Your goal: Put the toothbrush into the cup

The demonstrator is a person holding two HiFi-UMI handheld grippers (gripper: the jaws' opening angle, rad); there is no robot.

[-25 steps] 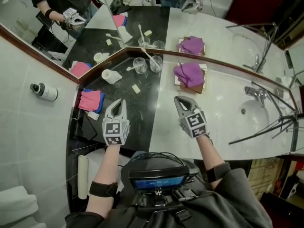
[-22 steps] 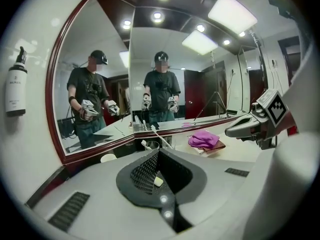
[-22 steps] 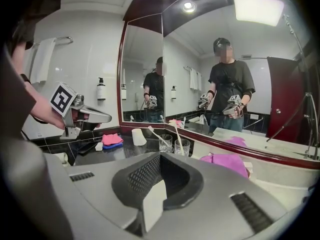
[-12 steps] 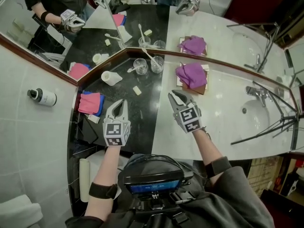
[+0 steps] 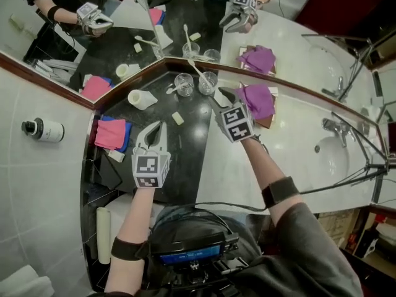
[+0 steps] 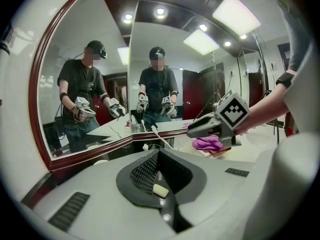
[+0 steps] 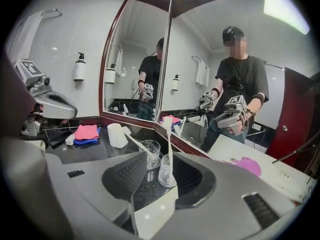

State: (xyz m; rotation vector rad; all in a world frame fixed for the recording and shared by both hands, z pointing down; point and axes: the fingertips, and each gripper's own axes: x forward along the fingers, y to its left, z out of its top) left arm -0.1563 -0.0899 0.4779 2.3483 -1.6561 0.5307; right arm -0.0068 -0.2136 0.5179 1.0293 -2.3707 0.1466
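Dark stone worktop [image 5: 185, 147] fills a mirrored bathroom corner. Close against the mirror stand two clear glasses side by side. The left cup [image 5: 184, 83] has a leaning toothbrush [image 7: 136, 143] resting in it, and the right cup [image 5: 207, 81] has an upright toothbrush [image 7: 169, 144] whose head rises well above the rim. Both brushes therefore appear to sit in a cup already. The left claw [image 5: 159, 129] hangs fully closed and empty over the dark stone, near a small soap bar [image 5: 177, 117] and well apart from the glasses. The right claw [image 5: 218, 95] is just short of the right cup. Its jaws have just been opening and stand wide, with that cup and its brush framed ahead between them, but they touch and hold nothing. It looks to be lining up on the upright toothbrush. To do that well, the claw should come in above the rim and meet the handle squarely with both pads. It should close gently so the thin handle does not twist. The jaw tips should stay clear of both glasses, which stand close together and would tip easily. Any lift should go straight up until the brush clears the rim.
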